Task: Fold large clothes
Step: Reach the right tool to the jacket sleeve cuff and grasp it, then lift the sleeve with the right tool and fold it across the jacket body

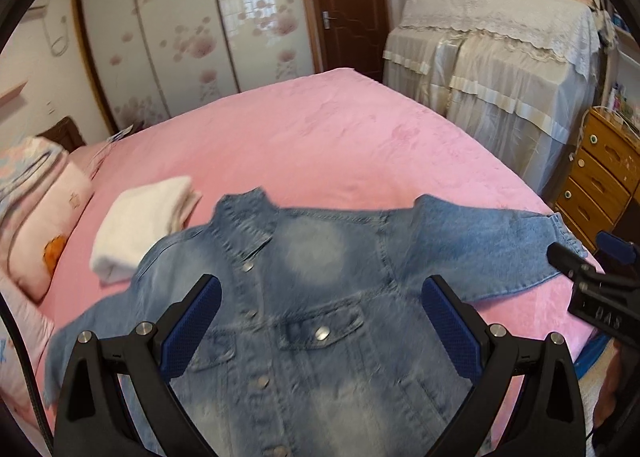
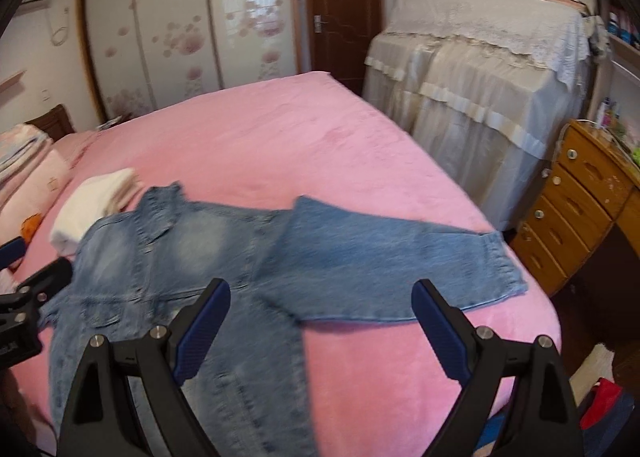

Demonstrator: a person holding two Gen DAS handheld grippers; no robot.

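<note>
Left wrist view looks down on a denim jacket (image 1: 312,297) spread front-up on the pink bed (image 1: 340,137), buttons and chest pockets showing, collar pointing away from the left gripper (image 1: 320,321). That gripper's jaws stand wide apart with nothing between the pads, and the jacket's button line runs straight out ahead of them, so the body's long axis lies along the jaws' line of sight. One sleeve (image 2: 384,265) stretches out flat to the right, across that axis; in the right wrist view it lies directly ahead of the right gripper (image 2: 320,321), whose jaws are also wide apart and empty, with the cuff further out to the right near the bed's edge. The other sleeve trails off to the left of the left jaws, partly cut off by the frame. Both grippers hover above the cloth near its lower half; neither appears to touch it. Judging from this layout, folding has not begun, and the right hand is the nearer one to bring the outstretched sleeve across the body. A folded white cloth (image 1: 140,225) sits ahead and left of the left jaws, just beside the jacket's shoulder.
</note>
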